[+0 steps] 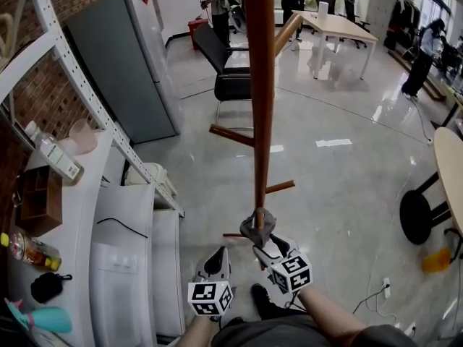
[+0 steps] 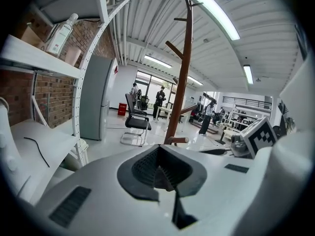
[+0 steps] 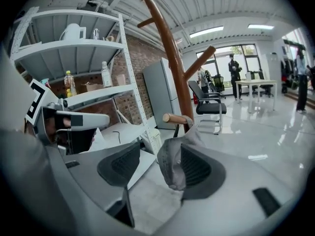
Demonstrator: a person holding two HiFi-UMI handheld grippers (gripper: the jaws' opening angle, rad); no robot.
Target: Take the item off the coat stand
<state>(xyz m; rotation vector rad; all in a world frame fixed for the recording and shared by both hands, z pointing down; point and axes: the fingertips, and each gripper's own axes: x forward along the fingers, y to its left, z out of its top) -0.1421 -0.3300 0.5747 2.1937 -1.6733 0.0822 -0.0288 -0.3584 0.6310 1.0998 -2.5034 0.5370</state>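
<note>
Our right gripper [image 3: 156, 167] stands wide open around the grey cloth [image 3: 172, 162]. The cloth hangs on a low peg [image 3: 175, 118] of the coat stand [image 1: 260, 85], at lower centre. If we pull before the jaws close, it may slip and drop. Our left gripper [image 2: 162, 173] is closed on nothing. We cannot tell what the wooden box [image 1: 37, 199] at left holds.

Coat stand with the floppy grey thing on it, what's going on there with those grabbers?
A person holds a gripper in each hand by a wooden coat stand. A grey item, probably a cap, hangs on a low peg. The right gripper has its jaws wide apart around it, not squeezing it. The left gripper is shut, empty and off to the side.
</note>
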